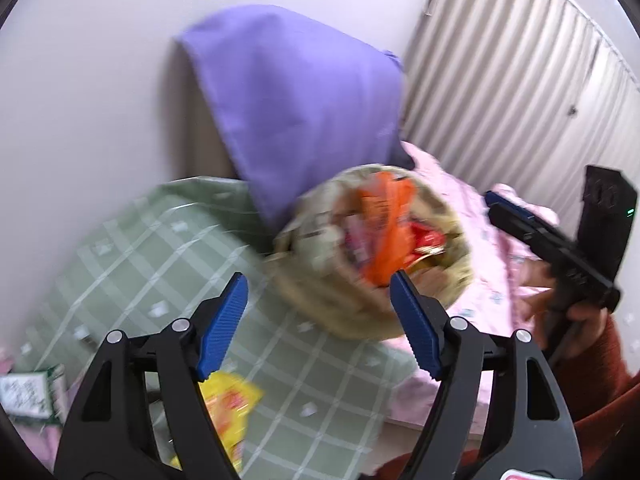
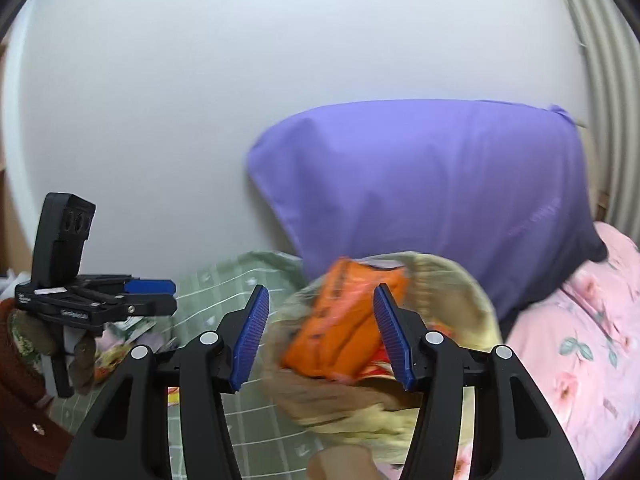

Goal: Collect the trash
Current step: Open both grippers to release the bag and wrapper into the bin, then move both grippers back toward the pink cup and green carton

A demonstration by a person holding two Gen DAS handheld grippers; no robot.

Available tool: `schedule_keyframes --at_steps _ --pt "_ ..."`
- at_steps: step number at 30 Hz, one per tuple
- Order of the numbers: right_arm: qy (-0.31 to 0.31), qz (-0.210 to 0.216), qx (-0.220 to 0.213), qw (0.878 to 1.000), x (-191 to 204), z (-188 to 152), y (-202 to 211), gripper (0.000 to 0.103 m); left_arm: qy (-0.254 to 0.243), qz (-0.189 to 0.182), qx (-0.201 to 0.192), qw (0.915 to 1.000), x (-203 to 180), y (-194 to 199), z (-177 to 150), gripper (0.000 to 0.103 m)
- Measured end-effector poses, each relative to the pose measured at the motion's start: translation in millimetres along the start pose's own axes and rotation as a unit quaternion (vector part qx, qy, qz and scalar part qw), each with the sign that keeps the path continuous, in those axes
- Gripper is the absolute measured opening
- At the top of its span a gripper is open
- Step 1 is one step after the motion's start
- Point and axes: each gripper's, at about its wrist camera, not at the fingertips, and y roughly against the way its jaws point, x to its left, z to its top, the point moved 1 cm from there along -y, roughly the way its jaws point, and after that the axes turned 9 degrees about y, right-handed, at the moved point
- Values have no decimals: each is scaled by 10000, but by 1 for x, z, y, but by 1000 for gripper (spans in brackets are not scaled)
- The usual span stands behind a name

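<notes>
Both the left gripper (image 1: 318, 294) and right gripper (image 2: 320, 304) stand spread and empty, the wrapper-filled basket (image 1: 448, 280) just beyond their jaws, a yellow wrapper (image 1: 232, 408) still uncollected beneath the left.

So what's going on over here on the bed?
A person is collecting trash with a handheld gripper in each hand. Both the left gripper and right gripper have open jaws holding nothing. A woven basket on the bed already holds wrappers, including an orange packet. A yellow wrapper still lies on the green checked blanket.
</notes>
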Motion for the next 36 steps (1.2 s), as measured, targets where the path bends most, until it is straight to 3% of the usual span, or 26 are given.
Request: schedule_keyframes --at_steps 4,6,9,14,18,23,29,36 --pt "295 181 65 9994 23 -1 -6 52 398 708 -266 9963 38 28 -25 70" --pt "371 563 40 9977 36 -2 -14 52 599 1108 -445 9910 52 38 -33 70" --pt "473 902 137 9947 55 -2 -29 52 982 1679 -761 9780 77 70 -55 70" --pt "756 1419 563 9854 91 -6 -64 52 1629 2231 -1157 9541 124 117 -80 70" --pt "1262 1546 635 9778 126 -8 -77 52 2069 2558 -1334 9348 156 146 -102 71" --pt "1745 1434 695 9717 160 -8 -91 52 2437 2734 -1445 9192 176 162 -128 71" --pt "1821 1766 794 9640 178 -5 -107 52 2676 2833 -1504 9086 193 170 -140 71" --pt "1583 2382 832 9546 209 5 -143 52 2749 3073 -1751 8941 214 188 -121 71"
